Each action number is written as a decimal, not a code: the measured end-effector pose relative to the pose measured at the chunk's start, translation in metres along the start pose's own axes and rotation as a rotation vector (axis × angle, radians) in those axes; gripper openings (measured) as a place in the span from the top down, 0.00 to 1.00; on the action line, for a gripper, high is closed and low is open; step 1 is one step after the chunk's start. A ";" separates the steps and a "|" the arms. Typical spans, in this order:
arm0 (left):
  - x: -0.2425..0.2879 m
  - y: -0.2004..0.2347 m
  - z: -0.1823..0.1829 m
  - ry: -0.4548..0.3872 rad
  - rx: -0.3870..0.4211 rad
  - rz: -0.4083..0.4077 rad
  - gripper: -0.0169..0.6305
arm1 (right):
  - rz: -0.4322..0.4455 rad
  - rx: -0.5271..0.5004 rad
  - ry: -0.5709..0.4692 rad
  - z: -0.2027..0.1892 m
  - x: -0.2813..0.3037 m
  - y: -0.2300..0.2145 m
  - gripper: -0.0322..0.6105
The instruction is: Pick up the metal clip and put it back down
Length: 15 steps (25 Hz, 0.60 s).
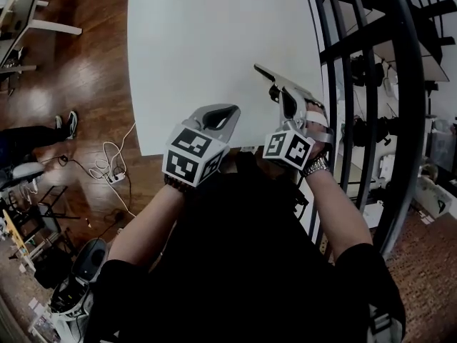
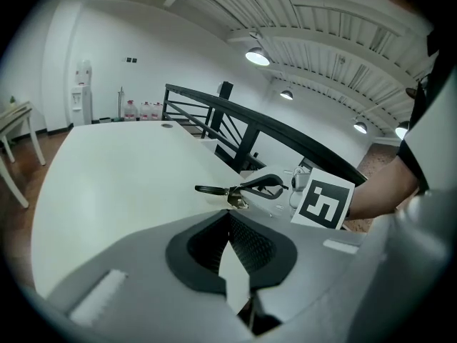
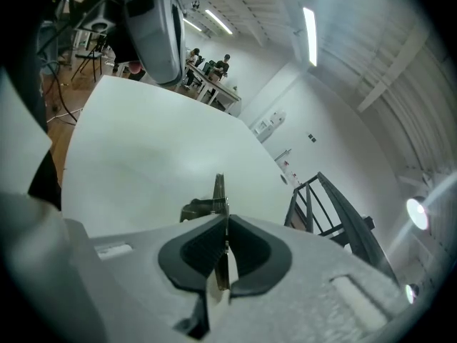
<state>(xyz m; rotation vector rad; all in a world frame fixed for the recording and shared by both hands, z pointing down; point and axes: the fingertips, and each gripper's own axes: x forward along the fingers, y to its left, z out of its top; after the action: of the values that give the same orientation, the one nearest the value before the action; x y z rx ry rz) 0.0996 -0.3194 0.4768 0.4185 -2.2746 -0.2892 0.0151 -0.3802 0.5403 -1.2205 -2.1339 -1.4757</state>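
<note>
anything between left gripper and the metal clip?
Nothing: in the head view only bare white table shows between the left gripper and the metal clip, which the right gripper holds clamped.

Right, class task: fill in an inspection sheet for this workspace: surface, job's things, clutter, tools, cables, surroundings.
Surface: white table, plain top.
Job's things: metal clip, clamped in the right tool near the table's right edge.
Clutter: nothing seen.
Tools: left tool shut, empty; right tool shut on the metal clip.
Cables: white cables loose on the wooden floor, left of the table.
Surroundings: black railing at right; a person's shoes at left.
</note>
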 end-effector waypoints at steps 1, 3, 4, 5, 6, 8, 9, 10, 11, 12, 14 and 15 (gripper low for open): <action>-0.002 0.001 0.001 -0.005 0.000 0.005 0.95 | 0.000 0.005 -0.010 0.004 -0.002 -0.001 0.95; -0.007 0.001 0.004 -0.016 0.003 0.013 0.95 | -0.001 0.018 -0.033 0.014 -0.007 -0.004 0.95; -0.010 0.001 0.005 -0.023 0.005 0.017 0.95 | -0.002 0.025 -0.044 0.020 -0.010 -0.005 0.95; -0.013 0.002 0.006 -0.029 0.007 0.020 0.95 | -0.004 0.032 -0.055 0.026 -0.012 -0.005 0.95; -0.016 0.003 0.006 -0.036 0.010 0.023 0.95 | -0.006 0.039 -0.065 0.031 -0.014 -0.006 0.95; -0.022 0.004 0.007 -0.051 0.017 0.028 0.95 | -0.009 0.054 -0.082 0.041 -0.019 -0.007 0.95; -0.025 0.004 0.007 -0.059 0.020 0.032 0.95 | -0.010 0.063 -0.089 0.045 -0.022 -0.007 0.95; -0.029 0.006 0.008 -0.068 0.022 0.035 0.95 | -0.011 0.074 -0.097 0.050 -0.025 -0.007 0.95; -0.033 0.008 0.008 -0.077 0.024 0.038 0.95 | -0.011 0.087 -0.103 0.056 -0.028 -0.006 0.95; -0.038 0.010 0.008 -0.085 0.027 0.039 0.95 | -0.009 0.101 -0.109 0.062 -0.031 -0.004 0.95; -0.049 0.015 0.008 -0.103 0.037 0.035 0.95 | -0.007 0.130 -0.120 0.075 -0.039 0.000 0.95; -0.054 0.017 0.008 -0.113 0.044 0.032 0.95 | -0.010 0.143 -0.126 0.082 -0.044 0.001 0.95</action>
<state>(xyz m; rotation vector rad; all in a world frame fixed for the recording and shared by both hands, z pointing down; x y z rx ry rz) 0.1242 -0.2822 0.4415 0.3967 -2.3993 -0.2523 0.0611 -0.3299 0.4769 -1.2834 -2.2853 -1.2558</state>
